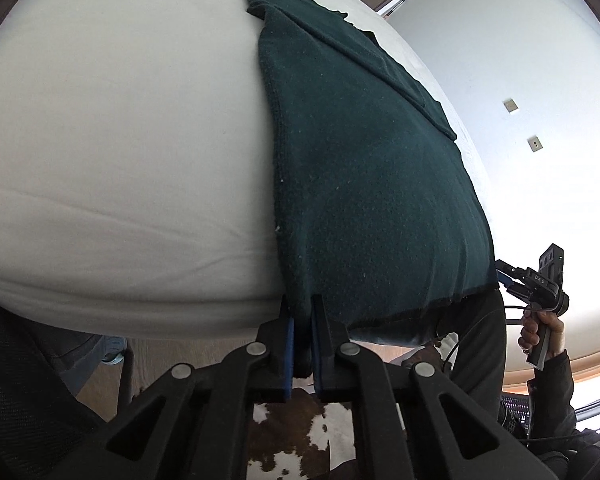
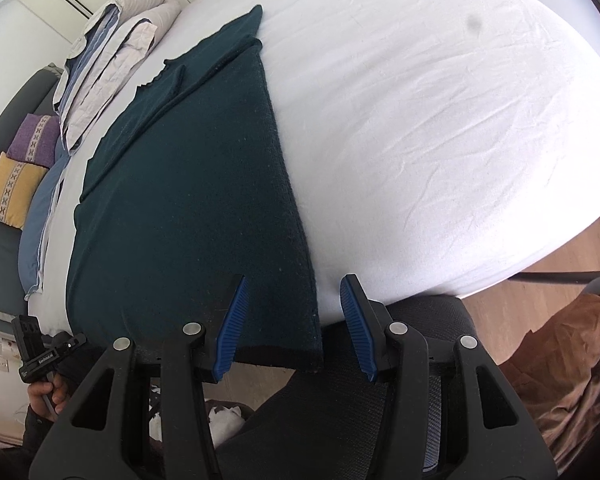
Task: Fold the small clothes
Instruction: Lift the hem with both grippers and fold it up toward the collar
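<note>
A dark green garment (image 1: 364, 168) lies flat on the white bed (image 1: 120, 140), its near hem hanging over the bed's edge. It also shows in the right wrist view (image 2: 188, 208), with a folded layer at its far end. My left gripper (image 1: 302, 312) is shut on the hem's left corner. My right gripper (image 2: 292, 316) is open, its blue pads (image 2: 354, 320) straddling the hem's right corner without gripping it. In the left wrist view the right gripper (image 1: 512, 276) sits at the hem's right end. In the right wrist view the left gripper (image 2: 66, 346) shows at lower left.
Folded pale bedding (image 2: 108, 60) lies at the bed's left, beside purple (image 2: 36, 136) and yellow cushions (image 2: 12, 188). A black mesh chair (image 2: 432, 320) stands under the right gripper. Brown clothing (image 2: 572, 360) lies on the wood floor. A cowhide rug (image 1: 300, 432) lies below.
</note>
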